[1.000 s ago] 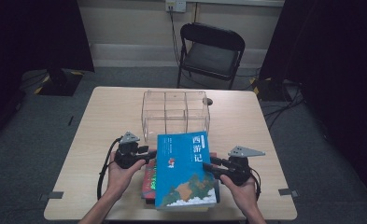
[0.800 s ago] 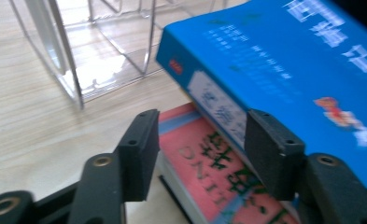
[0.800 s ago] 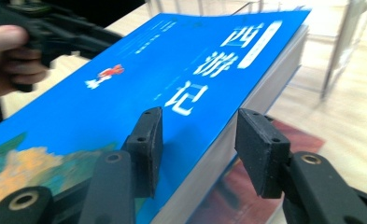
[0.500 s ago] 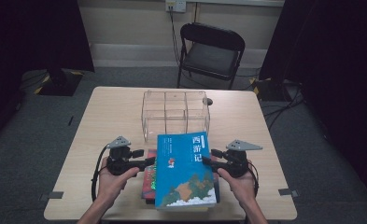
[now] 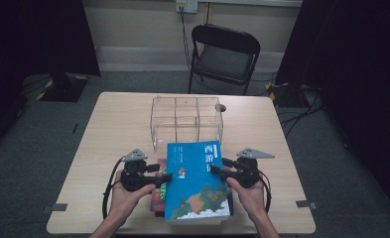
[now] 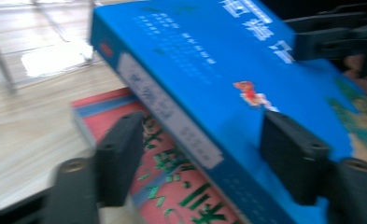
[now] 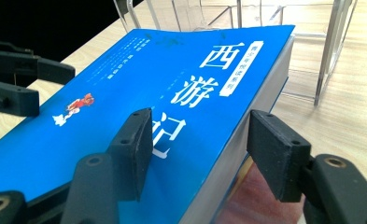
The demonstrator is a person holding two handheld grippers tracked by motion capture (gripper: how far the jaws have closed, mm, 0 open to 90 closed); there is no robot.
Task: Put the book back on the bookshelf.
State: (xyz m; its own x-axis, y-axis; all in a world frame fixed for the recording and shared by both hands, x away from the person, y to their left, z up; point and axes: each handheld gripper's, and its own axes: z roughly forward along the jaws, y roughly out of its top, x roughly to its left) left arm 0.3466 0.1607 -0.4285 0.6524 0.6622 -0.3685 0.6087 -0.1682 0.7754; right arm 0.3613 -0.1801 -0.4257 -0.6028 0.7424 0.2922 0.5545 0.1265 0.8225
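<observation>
A thick blue book (image 5: pixel 197 181) lies on a red book (image 5: pixel 155 193) near the table's front edge. My left gripper (image 5: pixel 162 172) is at its left edge and my right gripper (image 5: pixel 220 167) at its right edge. In the left gripper view, the blue book's spine (image 6: pixel 172 112) runs between the jaws of the left gripper (image 6: pixel 204 154), over the red book (image 6: pixel 172 191). In the right gripper view, the right gripper (image 7: pixel 200 154) straddles the page edge of the blue book (image 7: pixel 172 84). Both pairs of jaws have just been opening, and their pads stand off the book.
A clear acrylic organiser (image 5: pixel 186 121) with several compartments stands just behind the books, its wall (image 7: pixel 328 51) close to the blue book's far corner. A small dark round thing (image 5: pixel 221 107) lies beside it. A black folding chair (image 5: pixel 225 54) stands beyond the wooden table (image 5: pixel 108 129).
Both grippers' jaws have spread wider around the blue book's edges. The left hand has drawn back a little toward the table's front edge. The books have not moved.
</observation>
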